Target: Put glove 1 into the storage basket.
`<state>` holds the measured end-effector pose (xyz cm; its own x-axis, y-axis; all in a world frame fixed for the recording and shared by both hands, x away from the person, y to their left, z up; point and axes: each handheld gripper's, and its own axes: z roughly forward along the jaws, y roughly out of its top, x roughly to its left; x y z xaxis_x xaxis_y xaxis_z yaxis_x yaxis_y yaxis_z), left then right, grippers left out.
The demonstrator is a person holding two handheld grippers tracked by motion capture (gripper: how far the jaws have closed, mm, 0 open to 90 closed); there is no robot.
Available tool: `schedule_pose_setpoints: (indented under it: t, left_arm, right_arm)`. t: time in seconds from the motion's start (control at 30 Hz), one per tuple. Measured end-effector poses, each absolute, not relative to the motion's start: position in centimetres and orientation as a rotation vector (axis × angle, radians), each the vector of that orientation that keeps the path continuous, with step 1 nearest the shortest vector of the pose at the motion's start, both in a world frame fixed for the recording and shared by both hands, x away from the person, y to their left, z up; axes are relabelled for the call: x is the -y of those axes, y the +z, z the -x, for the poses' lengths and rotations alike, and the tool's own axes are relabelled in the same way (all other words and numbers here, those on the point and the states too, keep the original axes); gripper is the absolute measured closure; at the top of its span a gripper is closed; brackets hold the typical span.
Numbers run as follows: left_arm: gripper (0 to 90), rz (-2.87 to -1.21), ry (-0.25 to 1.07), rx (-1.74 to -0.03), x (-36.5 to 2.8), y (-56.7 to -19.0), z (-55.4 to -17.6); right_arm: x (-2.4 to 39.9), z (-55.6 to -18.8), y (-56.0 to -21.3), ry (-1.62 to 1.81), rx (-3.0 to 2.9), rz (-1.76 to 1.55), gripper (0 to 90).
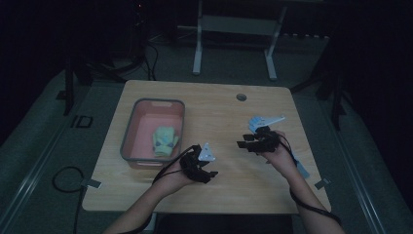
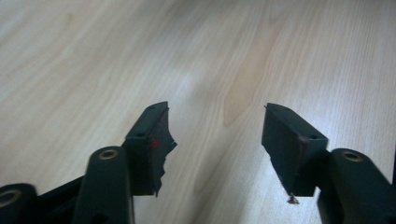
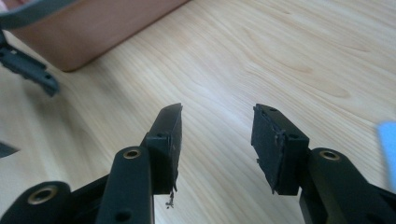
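Room: dark around, with a grey floor and the white legs of a stand behind the table.
Surface: light wooden table, with a small round grey cap near its far edge.
Left gripper: near the front edge of the table, a little left of the middle, just beside the near right corner of the bin. In the left gripper view its jaws stand apart over bare wood grain, with nothing between them. The grey three-cornered plate on top points to the far side.
Right gripper: right of the middle of the table, well apart from the bin, its jaws pointing to the left. In the right gripper view the jaws are also apart, a medium gap, and only wood is seen between them.
Hands: each forearm comes from the front edge; a black cable runs along each arm.
Bin: pink plastic bin with a grey rim, on the left half of the table. Its pink wall shows also at the top left of the right gripper view.
Bin content: one yellow-green soft thing lies inside, near the right wall; what it is I cannot tell.
Blue object: light blue thing with a grey bar, on the table just behind the right gripper; partly hidden.
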<state>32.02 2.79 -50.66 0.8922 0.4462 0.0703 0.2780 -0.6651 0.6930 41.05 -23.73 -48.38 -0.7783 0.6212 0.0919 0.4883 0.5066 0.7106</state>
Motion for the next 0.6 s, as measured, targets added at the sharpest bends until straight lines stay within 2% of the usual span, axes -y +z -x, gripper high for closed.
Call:
schedule_pose_setpoints:
  t: [0.23,0.33,0.43,0.5,0.6]
  left_arm:
    - [32.0,-2.329,0.269,-0.498,-2.4,-52.9,-31.1]
    - [18.1,-2.345,0.248,-0.490,-2.2,-53.6,-30.7]
    - [15.3,-2.331,0.213,-0.507,-2.3,-54.2,-30.6]
    - [10.2,-2.307,0.204,-0.516,-2.3,-54.9,-30.4]
    - [10.2,-2.301,0.202,-0.522,-2.3,-55.0,-30.3]
  right_arm:
    - [26.3,-41.4,-48.8,1.106,-2.526,-0.977,53.8]
    - [27.5,-41.7,-48.9,1.094,-2.514,-0.989,54.1]
    - [28.7,-42.0,-48.9,1.065,-2.495,-1.008,54.1]
    - [29.8,-42.4,-48.9,1.054,-2.469,-1.039,54.0]
    - [30.0,-42.5,-48.9,1.054,-2.462,-1.043,54.0]
